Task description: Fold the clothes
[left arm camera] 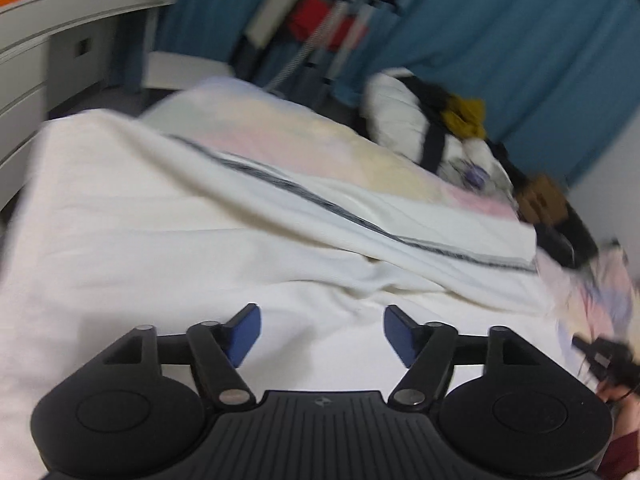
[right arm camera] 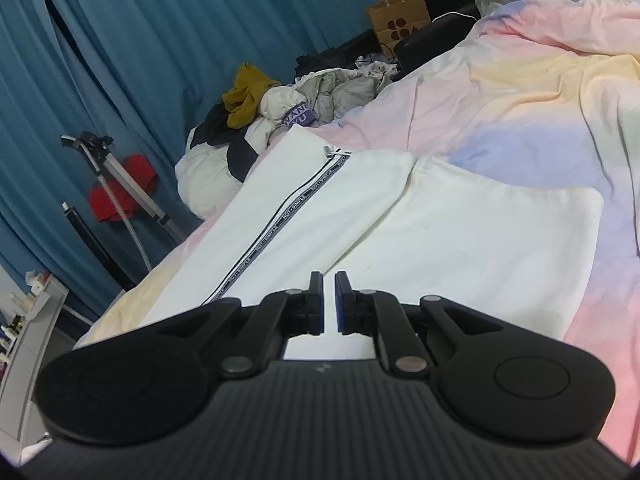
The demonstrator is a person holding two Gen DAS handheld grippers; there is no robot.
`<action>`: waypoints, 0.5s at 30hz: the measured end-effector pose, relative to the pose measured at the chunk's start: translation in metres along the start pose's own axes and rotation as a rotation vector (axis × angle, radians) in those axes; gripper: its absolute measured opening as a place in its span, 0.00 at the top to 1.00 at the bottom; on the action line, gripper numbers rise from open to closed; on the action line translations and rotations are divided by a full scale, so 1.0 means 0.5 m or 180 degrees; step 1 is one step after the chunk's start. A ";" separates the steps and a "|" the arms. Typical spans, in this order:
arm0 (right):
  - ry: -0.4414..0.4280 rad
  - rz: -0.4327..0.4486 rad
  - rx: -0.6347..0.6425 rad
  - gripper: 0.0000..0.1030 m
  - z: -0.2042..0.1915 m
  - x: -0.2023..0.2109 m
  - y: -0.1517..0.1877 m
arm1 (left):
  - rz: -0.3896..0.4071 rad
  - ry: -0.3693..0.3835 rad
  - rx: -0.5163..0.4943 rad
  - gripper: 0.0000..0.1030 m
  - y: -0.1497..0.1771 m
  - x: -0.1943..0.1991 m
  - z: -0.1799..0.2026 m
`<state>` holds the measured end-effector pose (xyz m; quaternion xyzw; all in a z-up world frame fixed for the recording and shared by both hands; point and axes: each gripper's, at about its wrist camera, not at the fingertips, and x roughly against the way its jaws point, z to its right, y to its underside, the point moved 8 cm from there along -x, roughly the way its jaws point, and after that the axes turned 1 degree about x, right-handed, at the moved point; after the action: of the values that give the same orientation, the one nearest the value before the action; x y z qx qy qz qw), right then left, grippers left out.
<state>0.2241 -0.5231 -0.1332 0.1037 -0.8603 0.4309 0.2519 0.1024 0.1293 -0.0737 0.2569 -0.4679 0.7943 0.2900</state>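
A white garment point(right arm camera: 400, 220) with a black lettered stripe lies spread on the pastel bedsheet point(right arm camera: 540, 92), partly folded over itself. In the left wrist view the same white garment point(left arm camera: 200, 220) fills the bed, its striped fold running across the middle. My left gripper point(left arm camera: 322, 330) hovers above the cloth with its blue pads wide apart and nothing between them. My right gripper point(right arm camera: 329, 300) is above the near part of the garment, pads nearly together with only a thin gap, holding nothing.
A heap of crumpled clothes point(right arm camera: 280, 112) with a mustard piece lies at the bed's far edge. A brown paper bag point(right arm camera: 400, 16) stands behind it. Blue curtains point(right arm camera: 120, 60), a metal stand point(right arm camera: 120, 184) with red cloth and a white drawer unit point(left arm camera: 40, 60) border the bed.
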 end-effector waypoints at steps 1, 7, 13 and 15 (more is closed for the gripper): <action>0.0001 -0.0014 -0.0006 0.90 0.002 -0.001 0.002 | 0.0024 -0.0064 0.0110 0.23 -0.006 0.030 -0.027; 0.0052 -0.0192 -0.0104 0.90 0.024 -0.023 0.016 | 0.0105 -0.0308 0.1037 0.20 -0.003 0.191 -0.202; 0.0132 -0.0168 -0.0283 0.90 0.058 -0.025 0.007 | -0.0008 -0.0400 0.1994 0.20 0.075 0.247 -0.348; 0.0180 -0.0145 -0.0309 0.90 0.068 -0.025 0.004 | -0.0083 -0.0387 0.2263 0.20 0.100 0.241 -0.383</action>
<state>0.2223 -0.5495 -0.1581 0.0987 -0.8701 0.3856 0.2905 -0.0430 0.3072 -0.1040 0.3944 -0.1755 0.8870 0.1642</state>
